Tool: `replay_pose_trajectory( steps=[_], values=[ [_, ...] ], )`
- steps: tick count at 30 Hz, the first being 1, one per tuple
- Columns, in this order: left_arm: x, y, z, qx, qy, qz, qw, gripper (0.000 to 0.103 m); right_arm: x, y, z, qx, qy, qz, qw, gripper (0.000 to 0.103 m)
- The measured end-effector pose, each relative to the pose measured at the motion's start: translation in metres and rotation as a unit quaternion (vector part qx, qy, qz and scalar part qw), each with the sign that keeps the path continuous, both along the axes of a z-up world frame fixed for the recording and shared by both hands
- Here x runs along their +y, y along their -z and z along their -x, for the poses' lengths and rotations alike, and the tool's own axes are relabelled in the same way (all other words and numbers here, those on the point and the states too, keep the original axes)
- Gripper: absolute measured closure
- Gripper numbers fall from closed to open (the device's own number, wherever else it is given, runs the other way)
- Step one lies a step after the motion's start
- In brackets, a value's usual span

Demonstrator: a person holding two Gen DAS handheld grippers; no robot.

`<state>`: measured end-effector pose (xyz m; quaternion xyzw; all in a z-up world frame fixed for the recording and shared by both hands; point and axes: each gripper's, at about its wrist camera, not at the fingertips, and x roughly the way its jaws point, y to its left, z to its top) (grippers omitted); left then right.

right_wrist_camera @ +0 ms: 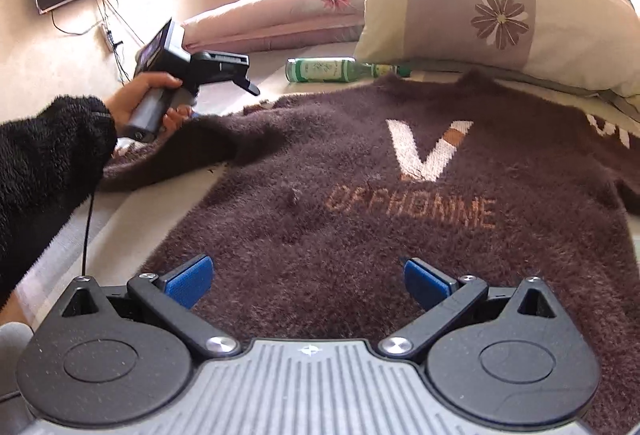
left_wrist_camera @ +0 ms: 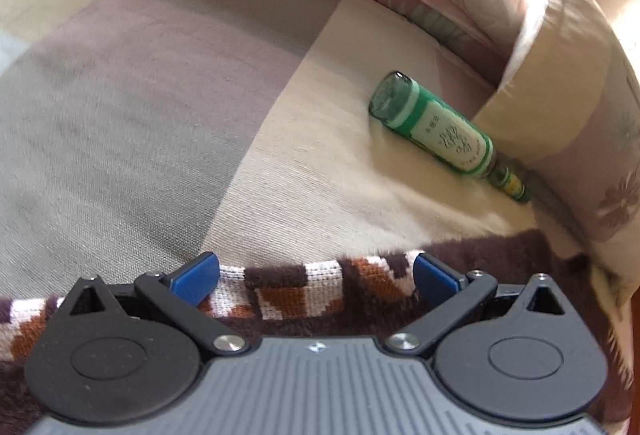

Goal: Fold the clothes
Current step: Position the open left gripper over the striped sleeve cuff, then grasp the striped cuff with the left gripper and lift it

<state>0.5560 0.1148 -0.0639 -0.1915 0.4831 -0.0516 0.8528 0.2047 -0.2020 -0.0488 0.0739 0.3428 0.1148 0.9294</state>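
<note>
Sweater (right_wrist_camera: 360, 171): lies flat on the bed (left_wrist_camera: 132, 107), front up, ready for folding.
Left gripper (left_wrist_camera: 316, 275): jaws apart, over the sleeve (left_wrist_camera: 304, 289) edge, likely about to pinch.
Right gripper (right_wrist_camera: 306, 275): released, poised above the hem.
Bottle (left_wrist_camera: 432, 127): beside the pillow (right_wrist_camera: 500, 7), clear of work.

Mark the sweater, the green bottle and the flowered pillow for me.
sweater (right_wrist_camera: 360, 219), right wrist view, on its chest lettering.
green bottle (left_wrist_camera: 436, 127), left wrist view, on its label.
flowered pillow (right_wrist_camera: 500, 15), right wrist view, on its flower print.
</note>
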Motion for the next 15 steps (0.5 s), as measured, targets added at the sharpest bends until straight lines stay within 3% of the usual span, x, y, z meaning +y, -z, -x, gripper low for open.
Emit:
replay_pose_trajectory(
  steps=[1,6,9,12,15],
  values=[
    [-0.003,-0.003,0.002,0.002,0.008,-0.005,1.0000,0.001,0.001,-0.001,0.002,0.000,-0.002,0.002,1.000,0.000],
    [-0.005,-0.020,0.060,-0.016,0.072,0.069,0.9949,0.001,0.003,-0.004,0.006,-0.012,-0.018,-0.004,1.000,0.000],
    [-0.008,-0.010,0.096,0.005,0.102,0.104,0.9893,0.001,0.007,-0.005,0.008,-0.012,-0.023,-0.001,1.000,0.000],
    [-0.005,0.010,0.118,0.027,0.104,0.121,0.9868,0.001,0.011,-0.003,0.008,-0.009,-0.027,0.003,1.000,0.000],
    [-0.002,0.004,0.129,0.018,0.111,0.112,0.9873,0.001,0.014,-0.001,0.007,-0.005,-0.029,0.009,1.000,0.000]
  ],
)
